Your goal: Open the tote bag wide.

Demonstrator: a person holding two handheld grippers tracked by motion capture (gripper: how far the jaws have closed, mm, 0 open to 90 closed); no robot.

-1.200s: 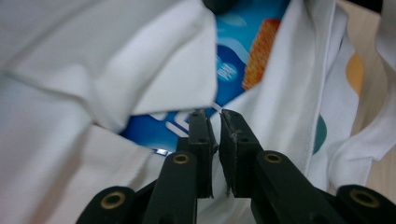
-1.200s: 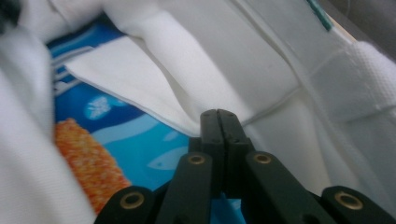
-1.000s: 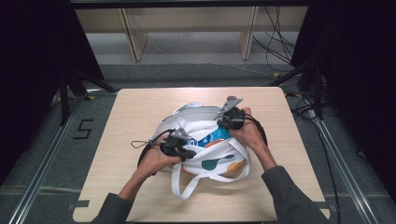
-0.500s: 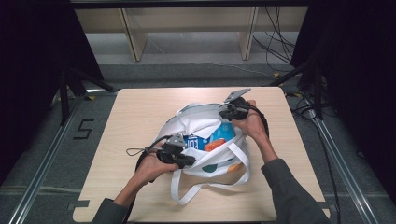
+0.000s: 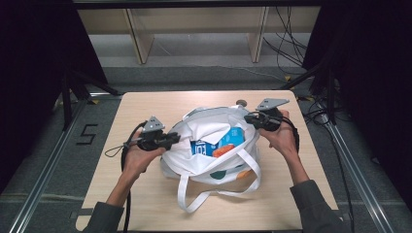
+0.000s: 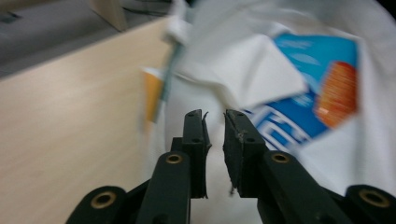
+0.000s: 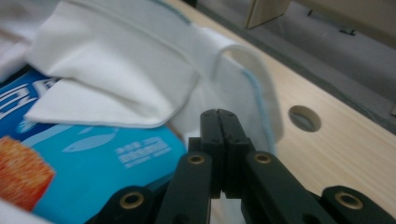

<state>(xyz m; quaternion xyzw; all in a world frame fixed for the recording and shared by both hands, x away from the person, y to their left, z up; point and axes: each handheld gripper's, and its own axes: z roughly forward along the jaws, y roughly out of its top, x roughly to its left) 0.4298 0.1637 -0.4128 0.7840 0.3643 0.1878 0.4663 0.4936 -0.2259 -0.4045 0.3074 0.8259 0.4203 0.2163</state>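
A white cloth tote bag (image 5: 204, 128) lies on the wooden table (image 5: 145, 109) with its mouth spread wide. Inside it I see a blue packet (image 5: 231, 137) and something orange (image 5: 222, 151). My left gripper (image 5: 177, 139) is at the bag's left edge. In the left gripper view, it (image 6: 215, 114) has its jaws slightly apart with nothing between them, and the bag's cloth (image 6: 233, 60) and the blue packet (image 6: 303, 107) lie just beyond. My right gripper (image 5: 248, 118) is at the bag's right rim. In the right gripper view, it (image 7: 218, 112) is shut on the white cloth (image 7: 126, 70) above the blue packet (image 7: 102, 158).
The bag's long white handles (image 5: 187, 194) trail toward the table's front edge. A round hole (image 5: 240, 102) (image 7: 304, 118) sits in the tabletop just behind the bag. Dark stands and cables flank the table, and wooden shelving stands beyond it.
Both hands have moved apart, the left one leftward and away from the person, and the bag's mouth has spread wider. More of the blue packet now shows.
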